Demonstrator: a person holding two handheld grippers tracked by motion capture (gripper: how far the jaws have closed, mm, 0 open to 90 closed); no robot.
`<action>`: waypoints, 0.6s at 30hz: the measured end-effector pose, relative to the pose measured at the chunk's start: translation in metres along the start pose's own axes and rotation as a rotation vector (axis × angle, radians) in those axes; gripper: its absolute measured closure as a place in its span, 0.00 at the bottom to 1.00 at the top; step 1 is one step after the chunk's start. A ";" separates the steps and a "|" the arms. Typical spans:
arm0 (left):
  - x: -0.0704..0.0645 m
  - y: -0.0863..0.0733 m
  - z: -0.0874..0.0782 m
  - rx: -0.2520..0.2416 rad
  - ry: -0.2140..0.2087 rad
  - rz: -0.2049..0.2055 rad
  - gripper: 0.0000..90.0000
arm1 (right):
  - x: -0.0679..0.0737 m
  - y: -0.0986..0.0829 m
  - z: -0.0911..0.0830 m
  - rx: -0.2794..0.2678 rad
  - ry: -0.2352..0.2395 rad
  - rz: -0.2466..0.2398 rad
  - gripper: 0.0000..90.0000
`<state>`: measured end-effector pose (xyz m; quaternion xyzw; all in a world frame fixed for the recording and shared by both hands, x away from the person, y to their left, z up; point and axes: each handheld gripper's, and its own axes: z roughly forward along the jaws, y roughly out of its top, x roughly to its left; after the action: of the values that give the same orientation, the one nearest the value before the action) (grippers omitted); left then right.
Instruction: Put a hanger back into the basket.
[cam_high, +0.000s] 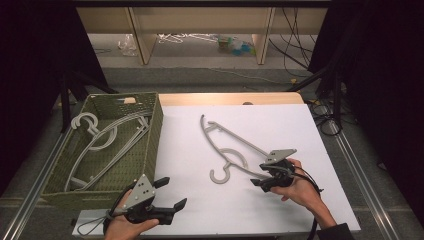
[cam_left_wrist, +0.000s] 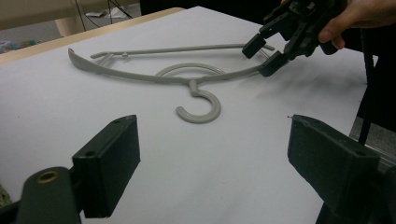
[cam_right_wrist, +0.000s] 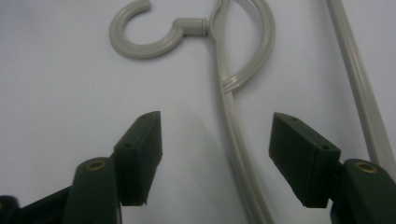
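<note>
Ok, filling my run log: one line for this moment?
right claw: open, straddling hanger arm | left claw: open, idle | basket: holds hangers

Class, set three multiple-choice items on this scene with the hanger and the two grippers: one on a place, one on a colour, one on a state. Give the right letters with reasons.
1. Where does the basket stand?
A. at the left side of the table
B. at the right side
C. on the floor

2. What colour is the hanger on the white sheet?
A. red
B. grey
C. black

3. How do the jaws of the right gripper stand?
A. shut on the hanger
B. shut on nothing
C. open, with a hanger arm between them

Answers: 1 A, the high view shows it at the left edge. 2 B, pale grey in every view. 3 C, the right gripper view shows both jaws apart from the arm.
</note>
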<state>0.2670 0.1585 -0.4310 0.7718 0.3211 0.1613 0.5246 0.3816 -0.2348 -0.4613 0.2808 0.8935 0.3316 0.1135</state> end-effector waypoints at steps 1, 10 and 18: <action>0.000 0.000 0.000 0.002 -0.002 0.003 0.19 | -0.002 0.001 0.004 0.003 0.000 0.004 0.41; 0.000 -0.001 0.002 -0.001 -0.013 0.005 0.19 | -0.014 0.011 0.028 0.112 0.053 0.014 0.60; -0.001 -0.001 0.002 0.012 -0.012 0.004 0.19 | -0.015 0.018 0.028 0.170 0.032 0.027 0.79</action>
<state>0.2672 0.1572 -0.4327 0.7765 0.3172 0.1559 0.5216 0.4127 -0.2176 -0.4706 0.2963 0.9162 0.2604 0.0704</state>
